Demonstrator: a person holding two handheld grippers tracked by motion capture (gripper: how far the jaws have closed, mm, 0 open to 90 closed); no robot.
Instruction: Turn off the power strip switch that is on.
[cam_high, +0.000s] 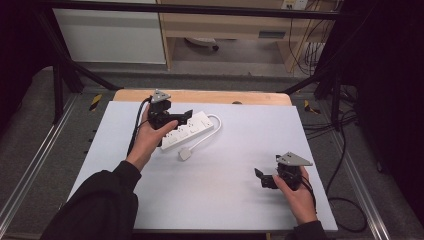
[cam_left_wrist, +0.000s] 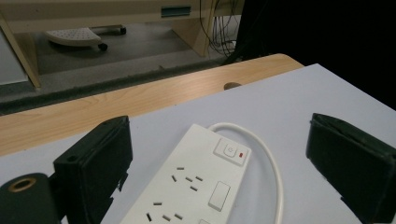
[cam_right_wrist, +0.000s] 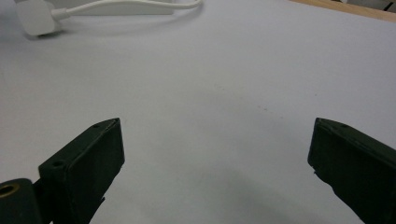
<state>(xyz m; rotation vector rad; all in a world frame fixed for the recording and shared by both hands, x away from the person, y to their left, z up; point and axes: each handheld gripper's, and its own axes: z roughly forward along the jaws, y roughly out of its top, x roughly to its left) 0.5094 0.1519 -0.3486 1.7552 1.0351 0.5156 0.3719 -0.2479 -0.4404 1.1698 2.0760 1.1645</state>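
A white power strip (cam_high: 188, 130) lies on the white table sheet, its cord looping round to a white plug (cam_high: 185, 154). My left gripper (cam_high: 180, 118) is open above the strip's near end, one jaw on each side of it. Seen from the left gripper view, the strip (cam_left_wrist: 196, 186) with its switch (cam_left_wrist: 229, 151) runs between the wide-apart jaws. My right gripper (cam_high: 261, 177) is open, low over bare sheet at the front right, held in a hand. The plug (cam_right_wrist: 37, 18) and cord lie far off at the top left of the right gripper view.
The white sheet (cam_high: 225, 165) covers a wooden table whose far edge (cam_high: 210, 96) has a small hole. Beyond the table stand a wooden desk (cam_high: 235, 30), a white cabinet and hanging cables. A black metal frame surrounds the table.
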